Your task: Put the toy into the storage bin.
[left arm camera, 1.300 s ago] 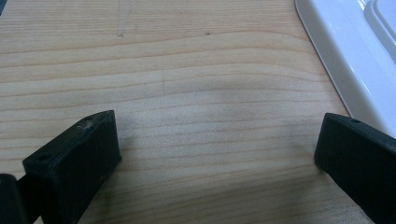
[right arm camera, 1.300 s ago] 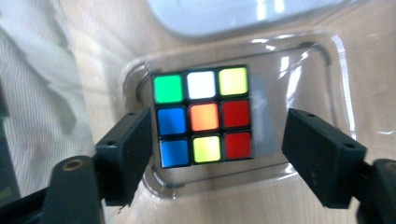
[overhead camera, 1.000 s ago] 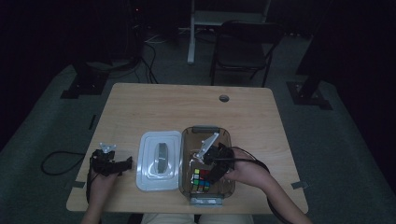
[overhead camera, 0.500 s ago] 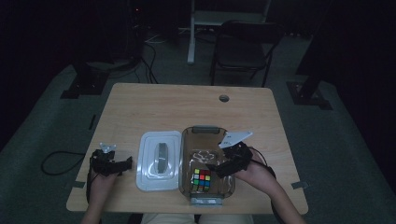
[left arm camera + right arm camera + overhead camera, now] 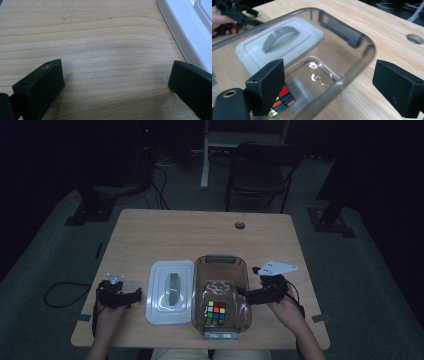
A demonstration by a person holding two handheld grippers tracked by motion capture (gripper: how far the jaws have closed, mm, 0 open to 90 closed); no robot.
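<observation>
Now the puzzle cube point(image 5: 215, 312) sits in the clear bin point(image 5: 245, 285); our right gripper point(image 5: 248, 293), jaws just spread and empty, is off its right wall. Left gripper point(image 5: 134, 294), jaws apart, should pinch the lid point(image 5: 170, 291) by its grey handle point(image 5: 172, 287) and seat it square.

On the surface point(image 5: 200, 230) the cube point(image 5: 215, 313) lies in the container point(image 5: 221, 261), the lid point(image 5: 171, 291) just left of it, a chair point(image 5: 260, 175) behind.

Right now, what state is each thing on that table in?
Clear box: open, lid off.
Lid: lying flat on the table beside the box, handle up.
Puzzle cube: resting inside the box.
Left tongs: open, holding nothing.
Right tongs: just opened wide, empty, at the box's rim.
</observation>
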